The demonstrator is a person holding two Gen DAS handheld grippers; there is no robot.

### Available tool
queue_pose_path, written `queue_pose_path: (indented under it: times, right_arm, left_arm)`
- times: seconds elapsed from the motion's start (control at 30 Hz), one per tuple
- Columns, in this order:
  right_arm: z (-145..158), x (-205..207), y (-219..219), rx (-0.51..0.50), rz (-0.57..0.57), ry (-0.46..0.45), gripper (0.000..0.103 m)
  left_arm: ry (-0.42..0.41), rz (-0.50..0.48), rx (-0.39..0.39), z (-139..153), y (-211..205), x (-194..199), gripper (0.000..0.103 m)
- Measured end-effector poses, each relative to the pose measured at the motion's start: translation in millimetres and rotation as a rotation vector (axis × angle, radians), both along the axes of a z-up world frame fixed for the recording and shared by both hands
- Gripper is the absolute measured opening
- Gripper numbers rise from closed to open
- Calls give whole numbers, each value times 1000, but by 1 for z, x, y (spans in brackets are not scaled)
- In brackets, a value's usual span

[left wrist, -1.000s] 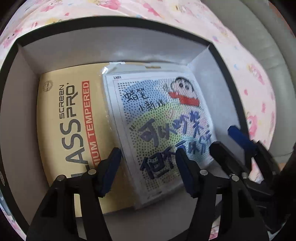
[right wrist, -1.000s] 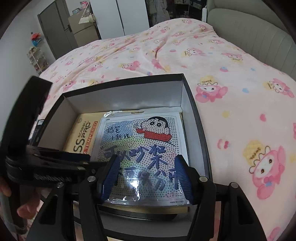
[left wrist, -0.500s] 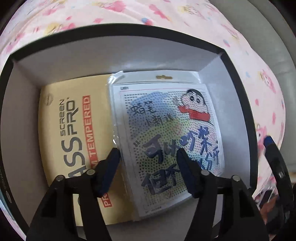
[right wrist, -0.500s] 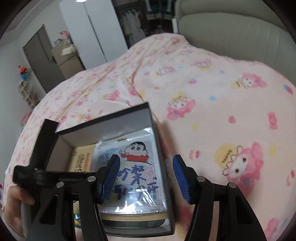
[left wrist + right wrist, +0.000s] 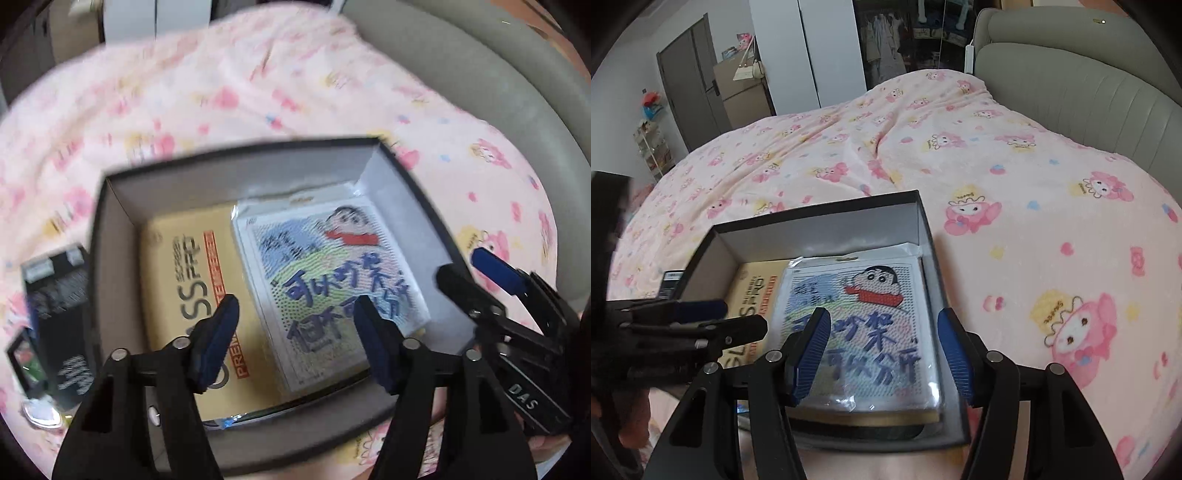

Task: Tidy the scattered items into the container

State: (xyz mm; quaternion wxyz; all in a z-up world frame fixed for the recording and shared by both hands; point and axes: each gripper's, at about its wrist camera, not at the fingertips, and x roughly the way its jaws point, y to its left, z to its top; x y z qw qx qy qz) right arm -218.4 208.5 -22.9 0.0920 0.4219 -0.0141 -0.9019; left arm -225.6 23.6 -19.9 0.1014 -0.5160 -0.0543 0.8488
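Hovering over box (image 5: 122, 206) on bed (image 5: 923, 147): left gripper (image 5: 295, 343) jaws just been opening, empty; right gripper (image 5: 882, 350) released. Cartoon pack (image 5: 864, 332) lies flat inside, so likely just dropped.

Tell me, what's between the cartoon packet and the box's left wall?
The yellow screen-protector pack, lying partly under the cartoon packet in the box; the left wrist view shows it.

Fleecy cloth blanket (image 5: 1015, 184), matt cardboard box (image 5: 919, 221), glossy plastic-wrapped cartoon pack (image 5: 864, 332).
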Motion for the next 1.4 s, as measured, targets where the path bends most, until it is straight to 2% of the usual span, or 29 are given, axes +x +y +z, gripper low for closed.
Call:
queue_pose_path:
  times: [0.07, 0.13, 0.2, 0.33, 0.57, 0.7, 0.83, 1.13, 1.27, 1.4]
  right_arm:
    - [7, 12, -1, -9, 2, 17, 58]
    - [12, 28, 0, -15, -30, 25, 59]
    - [15, 43, -1, -23, -43, 23, 59]
    - [28, 69, -9, -38, -24, 31, 59]
    - [55, 108, -42, -60, 57, 86, 59]
    - [63, 120, -67, -72, 110, 90, 59]
    - [64, 121, -101, -63, 169, 79, 59]
    - [46, 112, -187, -49, 311, 33, 59]
    - [34, 99, -220, -10, 356, 23, 59]
    - [15, 90, -241, 25, 366, -12, 57]
  left_arm:
    - [50, -5, -17, 14, 6, 9, 67]
    - [75, -7, 1, 14, 16, 12, 67]
    - [86, -14, 20, 23, 16, 33, 67]
    - [123, -29, 8, 48, 14, 73, 67]
    - [117, -12, 45, 75, -22, 121, 68]
    - [117, 35, 48, 80, -51, 141, 70]
    - [103, 110, 76, 74, -83, 152, 70]
    - [47, 386, 163, 43, -176, 169, 70]
    - [-4, 491, 296, 21, -219, 154, 68]
    - [-89, 588, 390, -16, -244, 123, 62]
